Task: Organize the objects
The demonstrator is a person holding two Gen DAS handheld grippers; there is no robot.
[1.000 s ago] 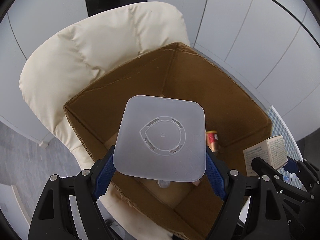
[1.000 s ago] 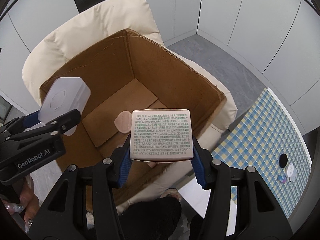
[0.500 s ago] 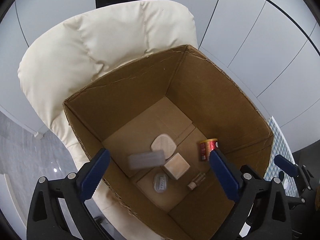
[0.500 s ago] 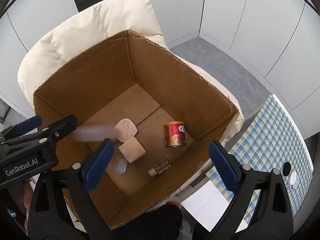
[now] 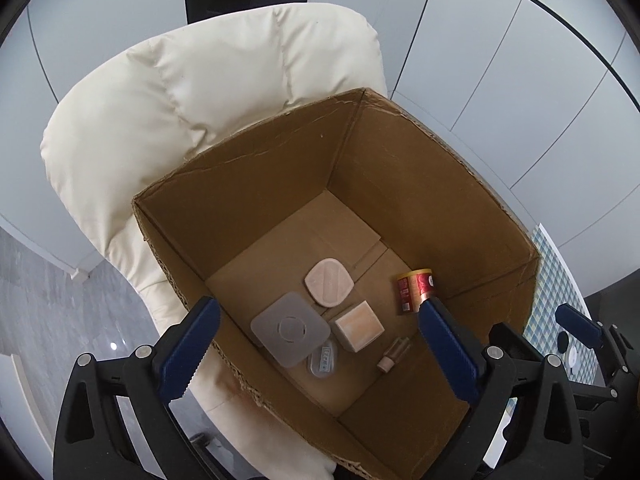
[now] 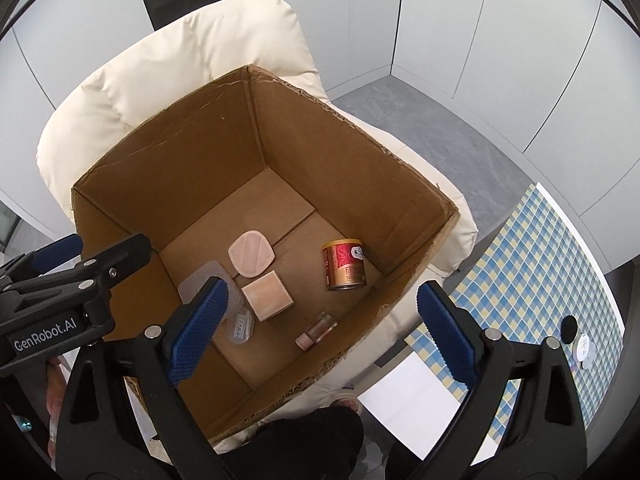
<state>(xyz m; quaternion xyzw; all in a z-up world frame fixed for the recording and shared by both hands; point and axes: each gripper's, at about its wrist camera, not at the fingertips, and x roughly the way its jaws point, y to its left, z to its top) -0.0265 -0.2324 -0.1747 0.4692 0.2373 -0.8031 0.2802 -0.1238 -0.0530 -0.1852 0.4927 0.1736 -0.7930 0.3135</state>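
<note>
Both wrist cameras look steeply down from above the open cardboard box (image 5: 400, 184) on the cream chair (image 5: 192, 92) — close over its near rim. The left view sits further left; the right view (image 6: 256, 128) also takes in the checked floor mat (image 6: 536, 264). They share the box floor — the red can (image 5: 414, 290) among other items.

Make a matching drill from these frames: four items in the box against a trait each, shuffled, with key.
Items:
1. can
2. translucent square container
3. small vial
4. pink box

Traits:
A. grey, circle moulded on top
B. cube-shaped, peach top
C. red and gold, on its side
D. clear, capped, lying nearest the front wall

Pairs: 1-C, 2-A, 3-D, 4-B
</note>
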